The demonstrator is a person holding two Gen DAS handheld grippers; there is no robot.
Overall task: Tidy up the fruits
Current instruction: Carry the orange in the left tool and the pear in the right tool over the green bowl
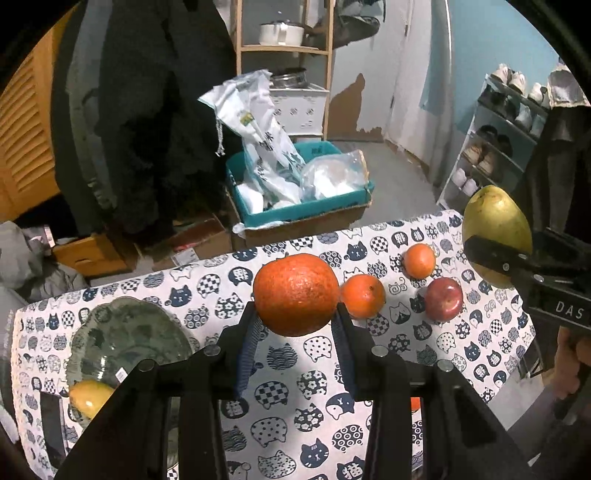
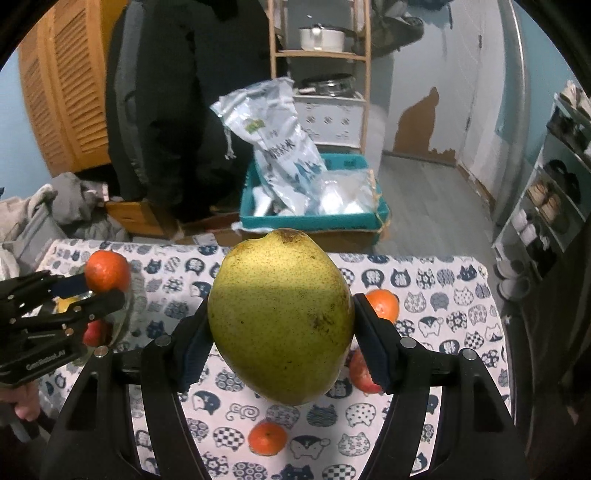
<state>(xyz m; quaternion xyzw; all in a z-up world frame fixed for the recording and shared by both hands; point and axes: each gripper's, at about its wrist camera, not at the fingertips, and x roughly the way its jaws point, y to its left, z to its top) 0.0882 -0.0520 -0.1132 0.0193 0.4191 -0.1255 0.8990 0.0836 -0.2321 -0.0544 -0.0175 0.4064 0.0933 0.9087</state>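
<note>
Left gripper (image 1: 297, 325): fingers (image 1: 248, 343) closed on a large orange (image 1: 296, 293), one pad on each flank; the fruit is held clear above the table (image 1: 369, 413), which wears a cat-print cloth (image 1: 280, 424). In the right wrist view the same gripper shows at the left edge, the orange (image 2: 107, 275) between its fingers.

Right gripper (image 2: 280, 336): fingers (image 2: 373, 350) spread partway and clamped on a yellow-green pear (image 2: 280, 314), speckled, with a brown blemish on its lower right. Pear held off the cloth, stem end pointing away from the camera. From the left wrist view the pear (image 1: 495, 232) sits at the right edge in the black fingers, above the table's far right corner. A hand (image 1: 570, 363) shows below that gripper.

On the cloth, near side: a small tangerine (image 2: 267, 437) lies alone beneath the pear.

Left part of the table: a glass bowl (image 1: 122, 339), greenish, with a yellow fruit (image 1: 90, 397) inside at its near rim.

Mid to far cloth, right of centre: a medium orange (image 1: 362, 296) just beside the held one in the view, a red apple (image 1: 443, 298) near it, and a smaller tangerine (image 1: 419, 260) farther back. All three apart from each other.

Beyond the table: a teal box (image 1: 306, 210) on cardboard holding white plastic bags (image 1: 266, 140); a wooden shelf (image 1: 284, 48) with a white pot (image 1: 280, 32); dark coats (image 1: 147, 110) hanging left; a shoe rack (image 1: 498, 140) right.
</note>
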